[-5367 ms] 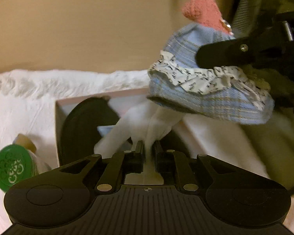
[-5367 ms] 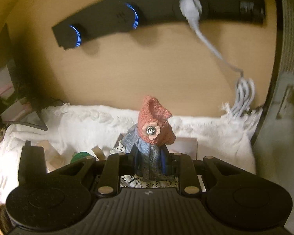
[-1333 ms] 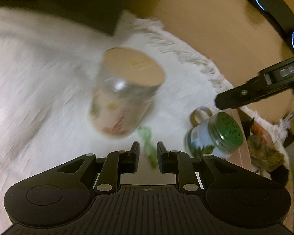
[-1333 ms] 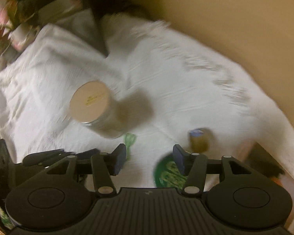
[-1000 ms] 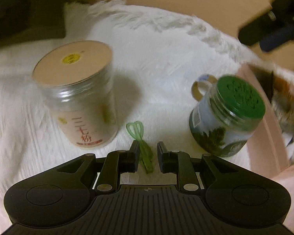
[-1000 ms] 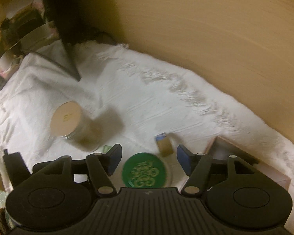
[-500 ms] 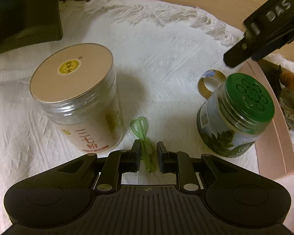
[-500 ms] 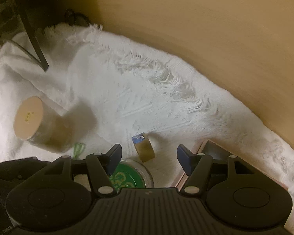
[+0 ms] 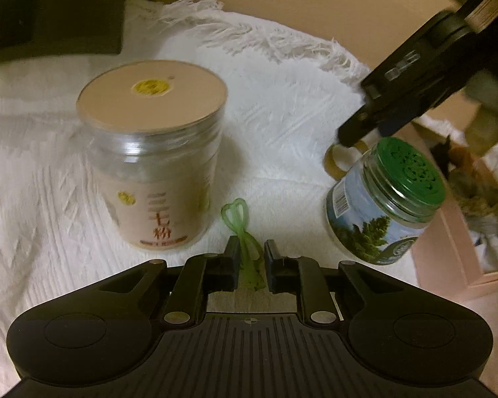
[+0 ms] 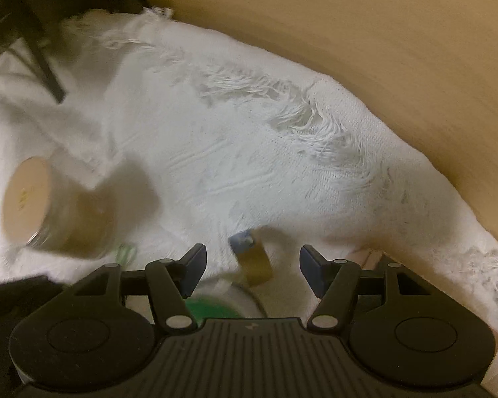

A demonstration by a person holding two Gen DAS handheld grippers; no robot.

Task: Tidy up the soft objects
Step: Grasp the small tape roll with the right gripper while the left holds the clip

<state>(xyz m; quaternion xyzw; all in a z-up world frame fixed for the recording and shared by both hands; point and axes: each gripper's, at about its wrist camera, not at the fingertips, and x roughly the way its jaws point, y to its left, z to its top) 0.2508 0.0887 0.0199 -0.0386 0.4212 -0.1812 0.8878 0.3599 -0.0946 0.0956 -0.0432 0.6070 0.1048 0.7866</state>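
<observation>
white fringed cloth (image 9: 282, 106) covers the table, its frayed edge running along the tan wall behind. the landmark is the big jar (image 9: 152, 152) with a tan lid, standing upright on the cloth. the green hair tie (image 9: 244, 238) lies flat just right of the jar's base, long axis running away from the camera, its looped end pointing toward the wall, its tail end between the left gripper (image 9: 251, 260) fingers. its jaws have just been closing, now nearly together around the tie, though real pinching can't be told. further right of the jar is a small green-lidded jar (image 9: 386, 199), with a tape roll (image 9: 337, 161) behind it and a pink box (image 9: 448, 248) beyond. open cloth lies behind the big jar up to the fringe. the right gripper (image 10: 250, 267) is spread wide, empty, over the green lid, tape roll between its fingers.
</observation>
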